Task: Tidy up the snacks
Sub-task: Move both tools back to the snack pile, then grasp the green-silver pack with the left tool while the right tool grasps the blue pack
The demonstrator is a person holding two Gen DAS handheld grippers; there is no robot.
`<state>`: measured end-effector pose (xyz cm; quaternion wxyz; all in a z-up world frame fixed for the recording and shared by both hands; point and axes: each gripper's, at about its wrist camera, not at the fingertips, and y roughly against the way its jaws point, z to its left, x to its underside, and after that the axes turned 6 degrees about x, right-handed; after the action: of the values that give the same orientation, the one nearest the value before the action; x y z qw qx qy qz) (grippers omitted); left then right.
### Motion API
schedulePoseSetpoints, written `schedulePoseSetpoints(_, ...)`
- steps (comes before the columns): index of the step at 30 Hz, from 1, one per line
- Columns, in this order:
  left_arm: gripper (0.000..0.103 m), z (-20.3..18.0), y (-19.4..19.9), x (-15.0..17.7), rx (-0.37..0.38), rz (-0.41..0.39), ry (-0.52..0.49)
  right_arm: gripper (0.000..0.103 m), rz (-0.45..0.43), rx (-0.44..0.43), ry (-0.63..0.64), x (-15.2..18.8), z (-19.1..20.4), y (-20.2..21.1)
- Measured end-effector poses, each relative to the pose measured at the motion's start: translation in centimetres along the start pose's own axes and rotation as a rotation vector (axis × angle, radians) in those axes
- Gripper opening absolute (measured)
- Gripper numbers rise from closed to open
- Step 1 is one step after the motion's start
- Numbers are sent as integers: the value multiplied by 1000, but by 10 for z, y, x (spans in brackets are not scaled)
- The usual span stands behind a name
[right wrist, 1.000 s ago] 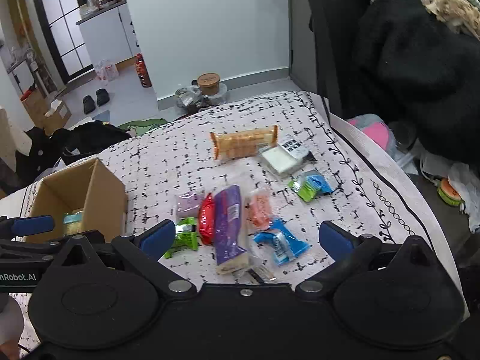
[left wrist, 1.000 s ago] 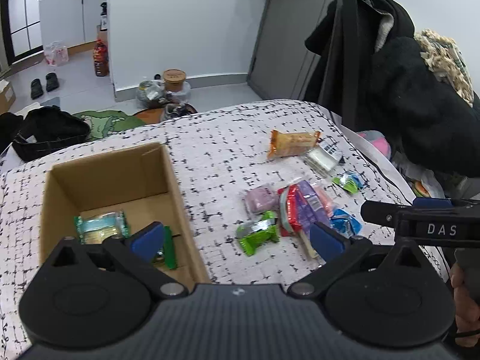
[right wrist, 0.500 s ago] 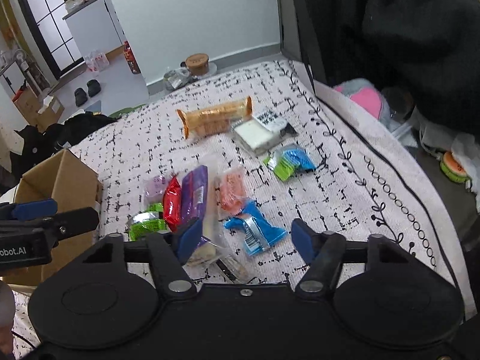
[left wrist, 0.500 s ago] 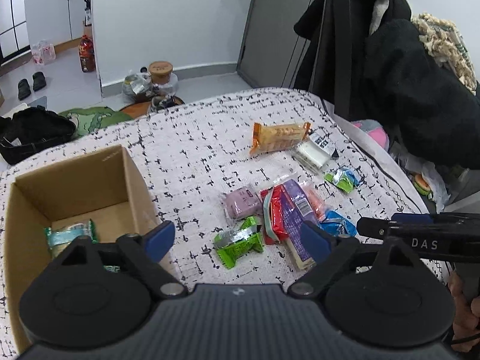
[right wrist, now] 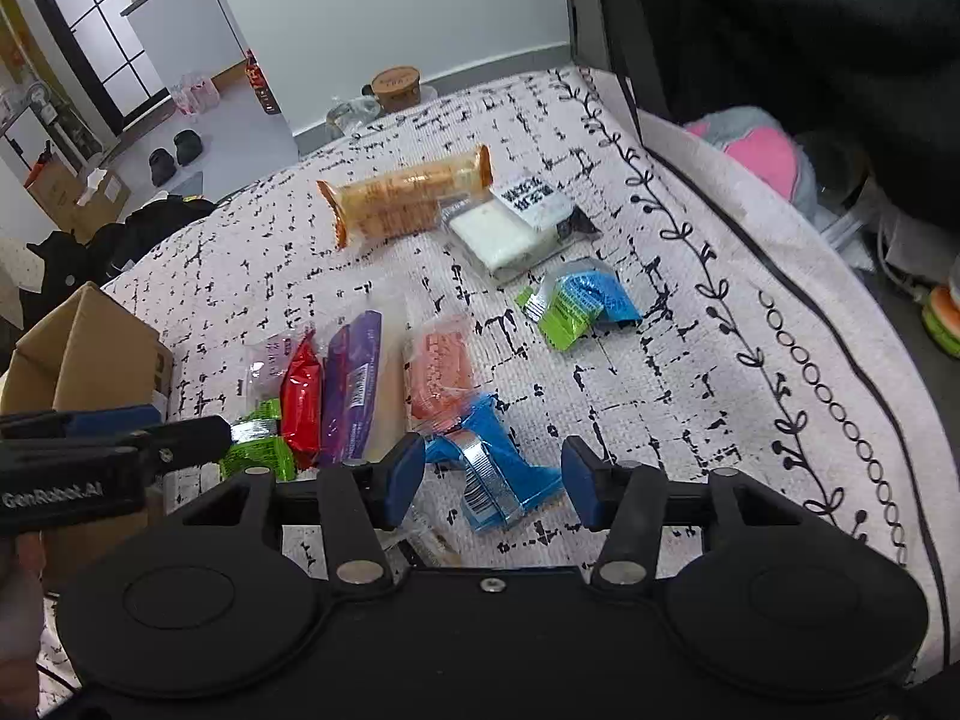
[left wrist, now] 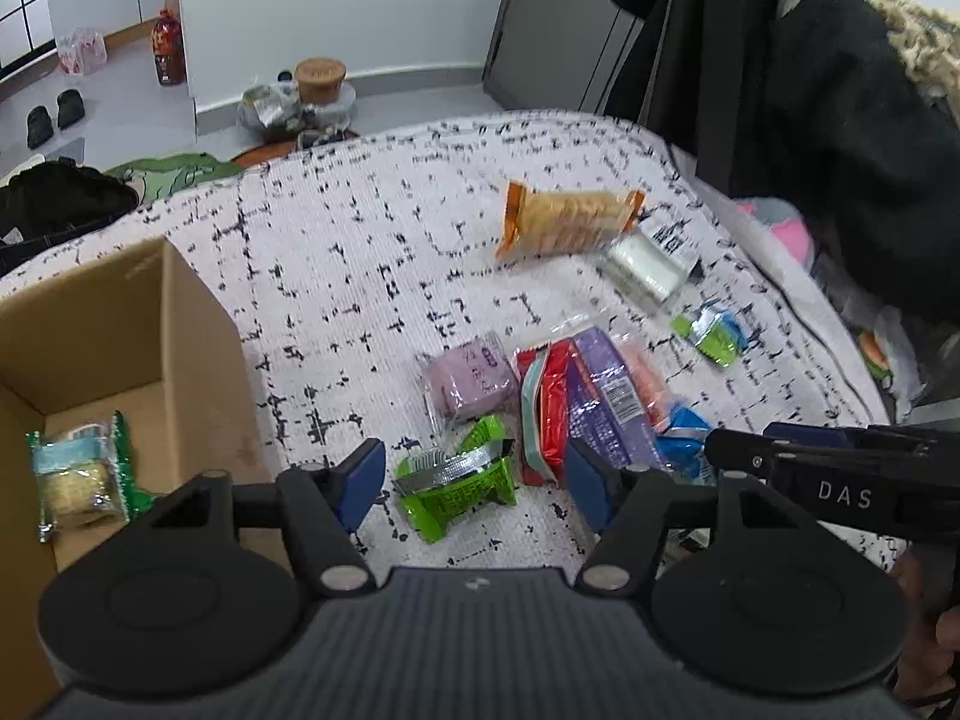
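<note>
Left wrist view shows the left gripper (left wrist: 471,477) low over the black-and-white cloth (left wrist: 372,252), its jaws closing around a green snack packet (left wrist: 459,477) but not touching it yet, and a cardboard box (left wrist: 180,324) beside it with one green-edged snack (left wrist: 75,474) inside. Right wrist view shows the right gripper (right wrist: 492,477) with its jaws closing around a blue snack packet (right wrist: 492,468) that also lies free between them. Red (right wrist: 301,399), purple (right wrist: 354,384), pink (right wrist: 441,366) and orange (right wrist: 408,195) packets lie nearby on the cloth.
</note>
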<state>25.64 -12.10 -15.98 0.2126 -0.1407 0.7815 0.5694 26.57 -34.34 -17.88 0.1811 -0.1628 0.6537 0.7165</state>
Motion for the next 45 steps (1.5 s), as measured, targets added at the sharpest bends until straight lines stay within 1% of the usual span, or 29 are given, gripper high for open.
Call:
schedulePoseSetpoints(5,59,2,-19,-3,-46,39,17,49,26,-19,-2,-1,0,-13)
schedulePoseSetpoints(11,59,1,-37,-1,-65,90,16,49,49,-24,10,-1,1,-26)
schedulePoseSetpoints(14,59,5,-44,0,-84,107,23,48,63,-31,6,0,-2,-30)
schedulePoseSetpoints(15,59,6,-46,0,-87,113,28,44,65,-32,8,0,-2,-30)
schedulePoseSetpoints(16,59,7,-48,0,-87,117,33,36,67,-27,16,0,-2,-30)
schedulePoseSetpoints(17,59,7,-50,0,-89,122,34,30,71,-19,25,1,-2,-31)
schedulePoseSetpoints(18,59,7,-52,0,-92,128,33,28,78,-6,30,1,-3,-33)
schedulePoseSetpoints(19,59,6,-54,0,-96,131,29,27,83,-10,23,1,-5,-33)
schedulePoseSetpoints(21,59,4,-55,1,-103,121,22,26,90,-16,8,1,-8,-32)
schedulePoseSetpoints(22,57,4,-55,0,-104,116,22,25,90,-16,9,1,-8,-31)
schedulePoseSetpoints(23,52,4,-56,0,-107,111,20,25,90,-14,11,2,-8,-30)
schedulePoseSetpoints(24,51,4,-56,0,-109,107,18,25,90,-12,10,2,-9,-29)
schedulePoseSetpoints(26,44,3,-54,1,-98,99,18,25,87,-12,6,2,-9,-26)
schedulePoseSetpoints(28,41,3,-51,2,-89,96,22,25,76,-11,3,2,-10,-21)
schedulePoseSetpoints(31,39,3,-46,4,-78,93,30,25,61,-8,-5,2,-10,-13)
schedulePoseSetpoints(36,39,1,-33,5,-60,62,22,25,33,-6,-8,-2,-3,-3)
schedulePoseSetpoints(45,39,4,-7,4,-45,-2,22,25,-16,-13,-4,-5,20,17)
